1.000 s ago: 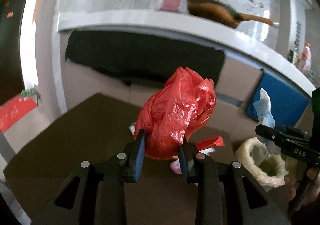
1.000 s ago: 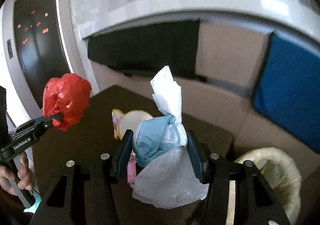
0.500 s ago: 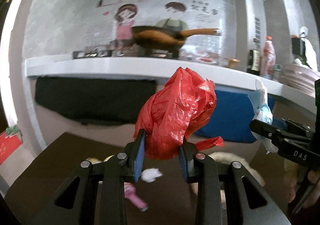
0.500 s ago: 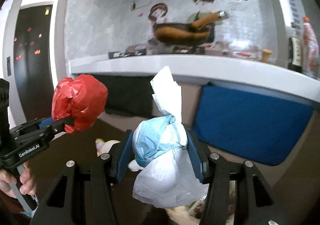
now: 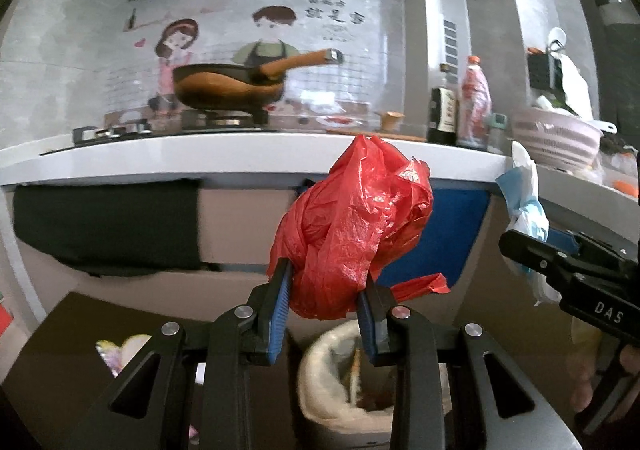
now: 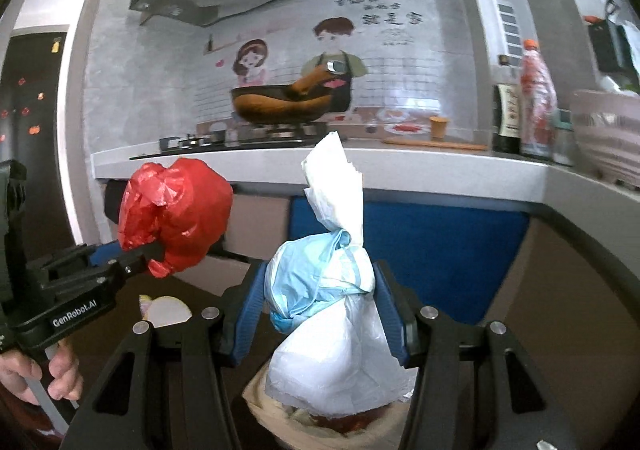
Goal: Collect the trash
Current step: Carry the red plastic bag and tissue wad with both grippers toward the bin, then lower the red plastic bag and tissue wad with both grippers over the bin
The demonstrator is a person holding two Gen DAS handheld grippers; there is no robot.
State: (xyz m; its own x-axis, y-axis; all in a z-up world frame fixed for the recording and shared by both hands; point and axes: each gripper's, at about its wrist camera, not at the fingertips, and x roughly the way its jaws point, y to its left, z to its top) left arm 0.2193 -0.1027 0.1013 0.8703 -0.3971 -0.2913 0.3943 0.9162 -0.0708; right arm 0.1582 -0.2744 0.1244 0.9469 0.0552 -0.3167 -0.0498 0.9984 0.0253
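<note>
Trash fills both jaws: left clamps a red bag (image 5: 352,226), right a white-and-blue bag (image 6: 324,290).

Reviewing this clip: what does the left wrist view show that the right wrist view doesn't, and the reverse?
Only the left wrist view shows inside the lined trash bin, which already holds some waste. Only the right wrist view shows the dark door with small stickers and the person's hand on the left gripper. Both show the red plastic bag clamped in the left gripper, the white and blue bag clamped in the right gripper, and the frying pan on the stove.
</note>
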